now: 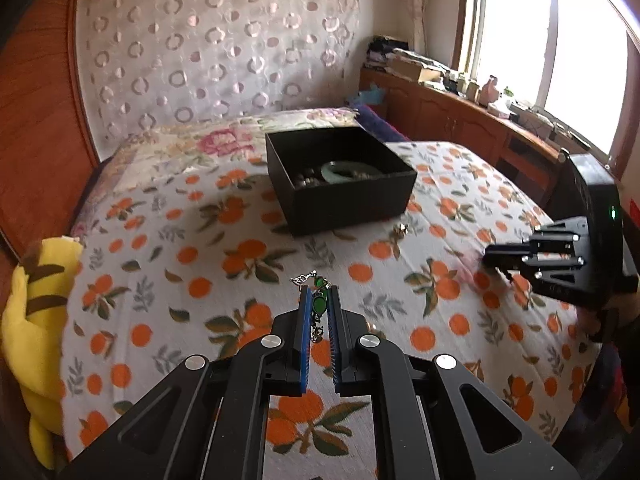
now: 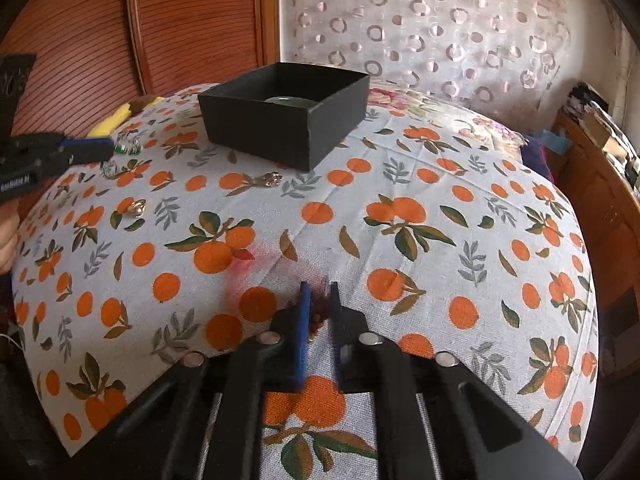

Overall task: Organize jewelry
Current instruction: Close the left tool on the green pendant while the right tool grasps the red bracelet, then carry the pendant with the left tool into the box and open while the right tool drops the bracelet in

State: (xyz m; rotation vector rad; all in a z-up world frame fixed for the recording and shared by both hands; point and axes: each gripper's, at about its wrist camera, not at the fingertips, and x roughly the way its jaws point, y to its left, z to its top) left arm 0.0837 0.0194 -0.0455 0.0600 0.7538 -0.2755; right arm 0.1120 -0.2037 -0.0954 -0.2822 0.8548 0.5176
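My left gripper (image 1: 319, 300) is shut on a silver chain with green stones (image 1: 319, 303), held just above the orange-print bedspread (image 1: 200, 240). It also shows at the left of the right wrist view (image 2: 100, 148), with the green stones (image 2: 127, 147) at its tips. My right gripper (image 2: 320, 300) is shut on a dark red beaded piece (image 2: 318, 314), blurred, low over the cloth; it also shows in the left wrist view (image 1: 496, 260). An open black box (image 1: 340, 178) (image 2: 288, 112) holds a green bangle (image 1: 344, 170) and other jewelry. Small gold pieces lie loose on the cloth (image 2: 272, 179) (image 2: 138, 208) (image 1: 400, 231).
A yellow plush toy (image 1: 36, 320) lies at the bed's left edge. A wooden wardrobe (image 2: 120, 20) stands behind the bed, and a wooden cabinet (image 1: 460, 120) with clutter stands under the window. A floral pillow (image 1: 224, 140) lies behind the box.
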